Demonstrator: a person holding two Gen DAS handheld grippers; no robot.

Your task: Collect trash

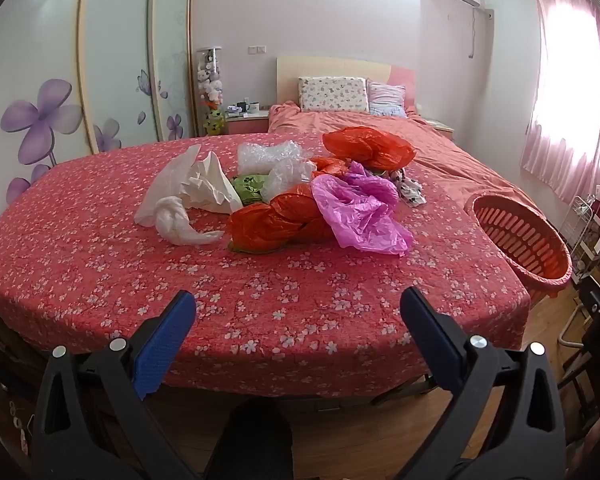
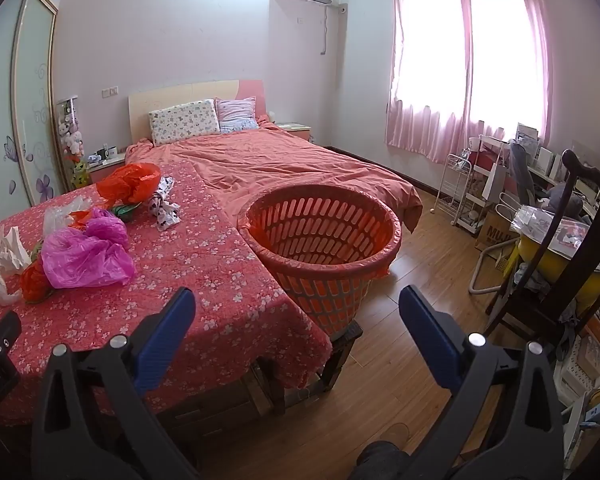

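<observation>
A pile of crumpled plastic bags lies on the red floral tablecloth [image 1: 260, 300]: a white bag [image 1: 188, 200], a red bag [image 1: 276, 222], a pink bag [image 1: 364, 212], another red bag [image 1: 366, 148], clear wrap [image 1: 272, 156] and a green scrap [image 1: 250, 186]. The pink bag [image 2: 86, 254] also shows in the right wrist view. An orange slotted basket [image 2: 324, 240] stands on a stool at the table's right edge; it also shows in the left wrist view [image 1: 520, 240]. My left gripper [image 1: 298, 308] is open, empty, near the front edge. My right gripper [image 2: 296, 308] is open, empty, before the basket.
A bed [image 2: 284, 160] with a salmon cover lies behind the table. A dark wooden chair [image 2: 572, 240], a white rack [image 2: 458, 192] and cluttered shelves stand at the right. Wood floor [image 2: 412, 300] lies right of the basket. A wardrobe [image 1: 60, 80] is at the left.
</observation>
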